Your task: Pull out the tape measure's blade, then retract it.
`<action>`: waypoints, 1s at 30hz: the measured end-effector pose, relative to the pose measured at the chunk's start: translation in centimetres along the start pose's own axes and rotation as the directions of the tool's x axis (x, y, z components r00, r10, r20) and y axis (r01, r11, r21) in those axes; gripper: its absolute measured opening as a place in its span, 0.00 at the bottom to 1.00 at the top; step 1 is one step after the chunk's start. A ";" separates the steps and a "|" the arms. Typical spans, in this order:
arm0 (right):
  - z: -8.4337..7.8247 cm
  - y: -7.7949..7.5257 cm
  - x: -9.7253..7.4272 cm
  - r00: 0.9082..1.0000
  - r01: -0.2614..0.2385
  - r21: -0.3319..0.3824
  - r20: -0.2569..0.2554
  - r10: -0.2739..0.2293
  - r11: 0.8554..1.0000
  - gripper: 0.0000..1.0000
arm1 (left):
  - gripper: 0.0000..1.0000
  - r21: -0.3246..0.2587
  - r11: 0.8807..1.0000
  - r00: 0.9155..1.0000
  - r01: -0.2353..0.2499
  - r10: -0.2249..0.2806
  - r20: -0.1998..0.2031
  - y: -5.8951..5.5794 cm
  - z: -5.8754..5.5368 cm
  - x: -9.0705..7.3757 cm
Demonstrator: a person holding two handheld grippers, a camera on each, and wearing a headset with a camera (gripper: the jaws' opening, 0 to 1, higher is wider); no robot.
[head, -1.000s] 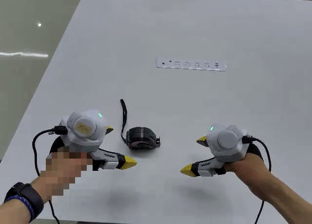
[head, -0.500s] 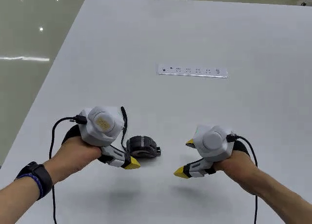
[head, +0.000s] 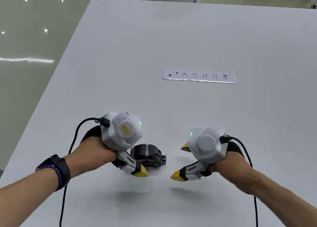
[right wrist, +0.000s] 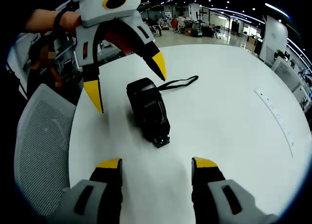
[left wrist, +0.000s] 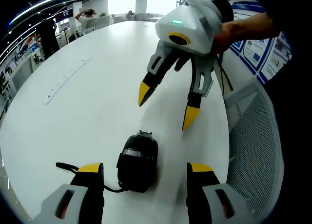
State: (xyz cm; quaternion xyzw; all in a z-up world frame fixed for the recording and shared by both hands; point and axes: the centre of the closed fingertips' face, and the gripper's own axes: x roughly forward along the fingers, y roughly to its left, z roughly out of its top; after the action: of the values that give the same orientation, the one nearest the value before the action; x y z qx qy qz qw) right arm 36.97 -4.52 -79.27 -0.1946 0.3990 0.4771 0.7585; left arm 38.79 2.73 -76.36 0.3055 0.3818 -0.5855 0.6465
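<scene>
A black tape measure (head: 148, 153) lies on the white table (head: 148, 64), its blade fully inside. My left gripper (head: 142, 160) stands open around it; in the left gripper view the case (left wrist: 138, 160) lies between the yellow fingertips (left wrist: 90, 168), untouched. The right gripper (head: 181, 161) hangs open just right of the case, jaws pointing at it. In the right gripper view the tape measure (right wrist: 148, 109) lies ahead of the open right gripper (right wrist: 156, 163), with the left gripper (right wrist: 126, 80) straddling its far end. The right gripper (left wrist: 166, 105) faces me in the left gripper view.
A white power strip (head: 199, 76) lies farther back on the table. The tape measure's black strap (right wrist: 178, 82) trails away from the case. A grey mesh chair (left wrist: 253, 151) stands at the table's near edge. The left table edge drops to a shiny floor (head: 29, 49).
The left gripper has moved right until its open jaws straddle the tape measure. The right gripper has moved left, closer to the case. The tape measure has stayed put.
</scene>
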 end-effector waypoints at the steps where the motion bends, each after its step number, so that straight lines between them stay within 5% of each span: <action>1: 0.0 -0.1 0.1 1.000 -0.003 -0.003 -0.002 0.003 1.000 0.56 | 0.65 0.005 1.000 1.000 0.002 -0.002 -0.003 0.1 0.1 0.2; 17: 0.9 -1.0 2.0 0.999 -0.034 -0.089 -0.008 0.034 0.995 0.46 | 0.35 0.128 0.989 0.996 0.072 -0.063 -0.070 0.5 0.0 2.4; 19: 1.0 -0.9 2.3 0.999 -0.044 -0.105 -0.001 0.044 0.994 0.43 | 0.34 0.208 0.974 0.992 0.089 -0.067 -0.108 0.3 -0.3 2.3; 30: 1.3 -0.2 3.7 0.997 -0.077 -0.194 -0.033 0.072 0.978 0.31 | 0.33 0.245 0.961 0.988 0.128 -0.101 -0.120 0.1 -0.2 2.3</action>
State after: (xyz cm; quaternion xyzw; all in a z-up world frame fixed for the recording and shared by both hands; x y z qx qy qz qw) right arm 38.49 -1.64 -81.39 -0.2591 0.3673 0.5394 0.7121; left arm 38.94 1.72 -78.45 0.3931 0.3552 -0.6487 0.5463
